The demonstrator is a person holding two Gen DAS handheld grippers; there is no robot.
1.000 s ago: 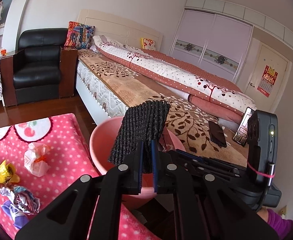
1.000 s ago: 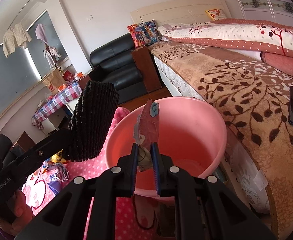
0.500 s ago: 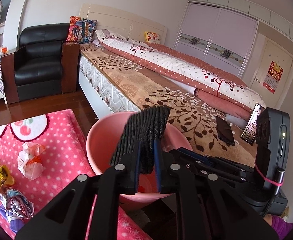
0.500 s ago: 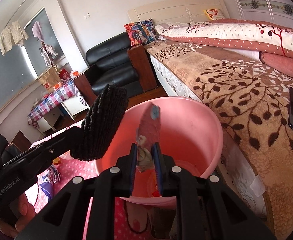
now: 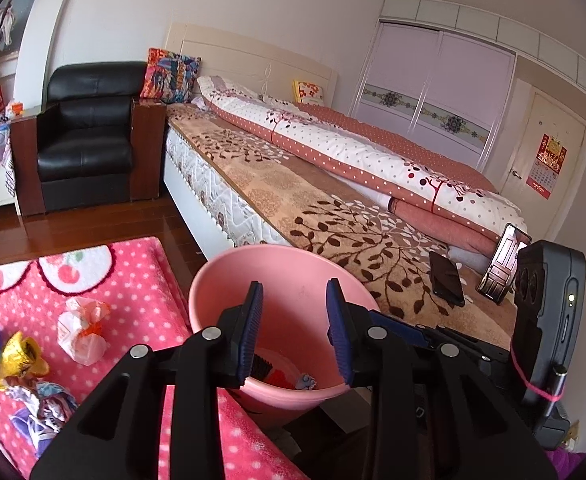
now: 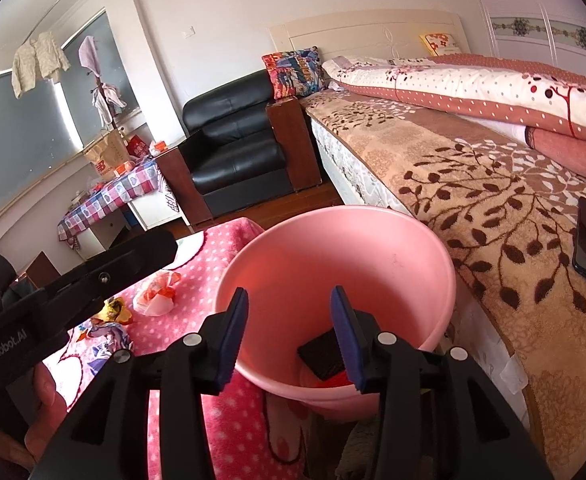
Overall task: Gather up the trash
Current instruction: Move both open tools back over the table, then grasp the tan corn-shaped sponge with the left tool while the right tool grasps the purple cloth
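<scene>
Both hand-held grippers hover over the pink bucket (image 6: 393, 264), the left hand-held gripper (image 5: 295, 334) and right hand-held gripper (image 6: 289, 334) opening, nothing between their jaws. A black scouring pad (image 6: 321, 354) lies inside the bucket. Crumpled wrappers (image 5: 81, 330) lie left on the pink polka-dot surface (image 5: 141, 292).

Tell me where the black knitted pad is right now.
The black pad lies at the bottom of the pink bucket, beside red scraps, low in the right wrist view.
</scene>
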